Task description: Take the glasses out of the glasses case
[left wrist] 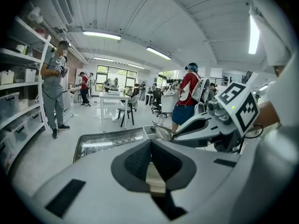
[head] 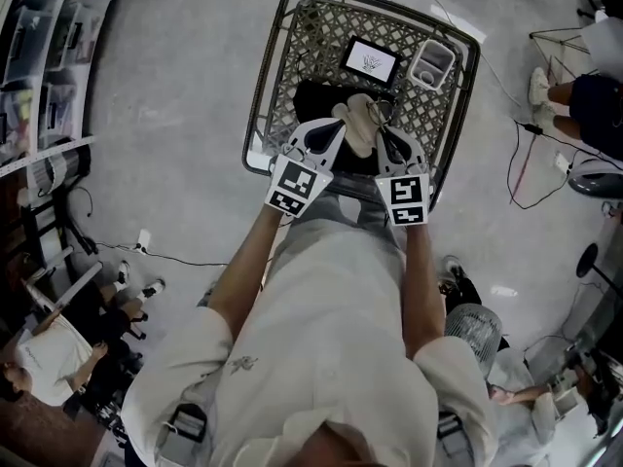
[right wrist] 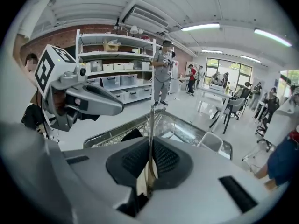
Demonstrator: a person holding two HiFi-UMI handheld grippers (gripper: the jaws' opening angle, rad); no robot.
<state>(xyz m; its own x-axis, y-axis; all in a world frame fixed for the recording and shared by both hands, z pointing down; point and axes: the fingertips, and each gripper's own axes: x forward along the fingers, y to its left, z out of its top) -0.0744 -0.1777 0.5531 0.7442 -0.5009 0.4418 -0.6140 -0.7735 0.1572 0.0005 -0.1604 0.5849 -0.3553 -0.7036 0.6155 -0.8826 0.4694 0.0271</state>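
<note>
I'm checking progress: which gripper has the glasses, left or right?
The right gripper: it pinches the glasses by their thin frame. The left gripper pinches a beige thing instead.

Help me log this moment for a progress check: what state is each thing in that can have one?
left gripper: shut on the glasses case.
right gripper: shut on the glasses.
glasses case: beige, clamped in the left gripper over the wire basket; open or closed unclear.
glasses: held by the thin frame, a lens standing past the jaws.
</note>
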